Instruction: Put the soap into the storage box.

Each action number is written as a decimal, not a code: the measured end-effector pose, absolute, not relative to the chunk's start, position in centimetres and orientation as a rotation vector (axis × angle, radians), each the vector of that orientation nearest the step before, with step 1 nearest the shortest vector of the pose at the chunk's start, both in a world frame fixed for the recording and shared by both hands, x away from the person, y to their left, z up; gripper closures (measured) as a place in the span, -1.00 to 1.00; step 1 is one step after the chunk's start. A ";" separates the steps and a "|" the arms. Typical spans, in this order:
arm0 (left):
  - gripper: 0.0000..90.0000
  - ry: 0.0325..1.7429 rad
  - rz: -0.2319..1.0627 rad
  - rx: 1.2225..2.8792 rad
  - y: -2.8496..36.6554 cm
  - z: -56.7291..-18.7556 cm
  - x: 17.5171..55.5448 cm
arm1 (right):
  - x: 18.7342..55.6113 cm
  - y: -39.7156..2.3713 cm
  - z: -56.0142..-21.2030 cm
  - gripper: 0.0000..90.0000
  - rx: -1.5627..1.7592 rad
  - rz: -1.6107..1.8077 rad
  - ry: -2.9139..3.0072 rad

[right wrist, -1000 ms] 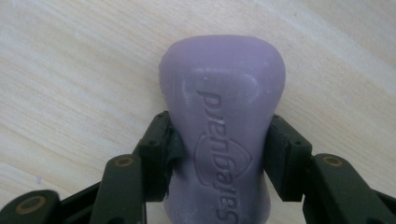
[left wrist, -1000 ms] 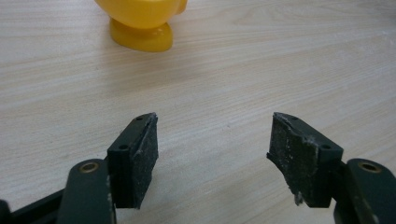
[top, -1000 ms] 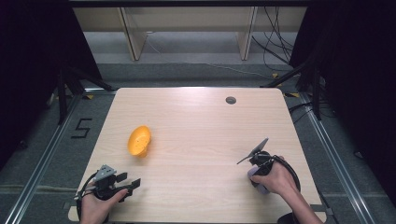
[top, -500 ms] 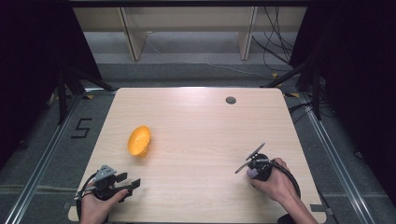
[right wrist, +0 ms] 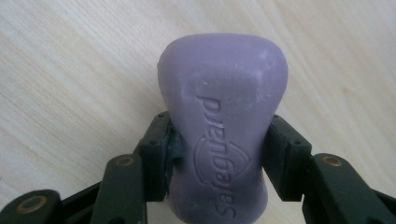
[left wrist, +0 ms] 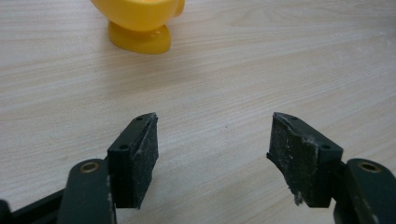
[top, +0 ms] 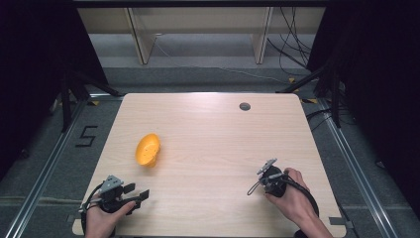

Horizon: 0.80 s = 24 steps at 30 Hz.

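Observation:
A purple soap bar with raised lettering is clamped between the jaws of my right gripper, which is shut on its narrow waist. That right gripper is held in a hand near the table's front right. A yellow footed dish lies tipped on the left half of the table. My left gripper rests at the front left corner, pointing right. Its jaws stand open with nothing between them, and the yellow dish sits well ahead of them.
The light wooden table has a small dark round hole near its far edge. Grey floor, metal rails and cables surround the table. A shelf frame stands beyond the far edge.
The right hand and its gripper have drifted a little toward the table's front edge and slightly left. The left gripper and the yellow dish have not moved.

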<state>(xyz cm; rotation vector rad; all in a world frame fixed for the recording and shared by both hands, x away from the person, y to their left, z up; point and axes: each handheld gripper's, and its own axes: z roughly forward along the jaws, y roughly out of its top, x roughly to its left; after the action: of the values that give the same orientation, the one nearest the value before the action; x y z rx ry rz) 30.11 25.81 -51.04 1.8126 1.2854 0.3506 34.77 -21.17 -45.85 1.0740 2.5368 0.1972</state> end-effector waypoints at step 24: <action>-0.28 1.285 0.354 1.806 25.9 -51.0 30.0 | 33.2 -20.2 -44.6 0.11 0.625 0.276 2.321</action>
<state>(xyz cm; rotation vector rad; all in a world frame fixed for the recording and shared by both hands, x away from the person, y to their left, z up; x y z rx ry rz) 30.05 25.93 -50.95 1.8062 1.2847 0.3537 33.23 -20.19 -44.63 0.6250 2.3206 0.2762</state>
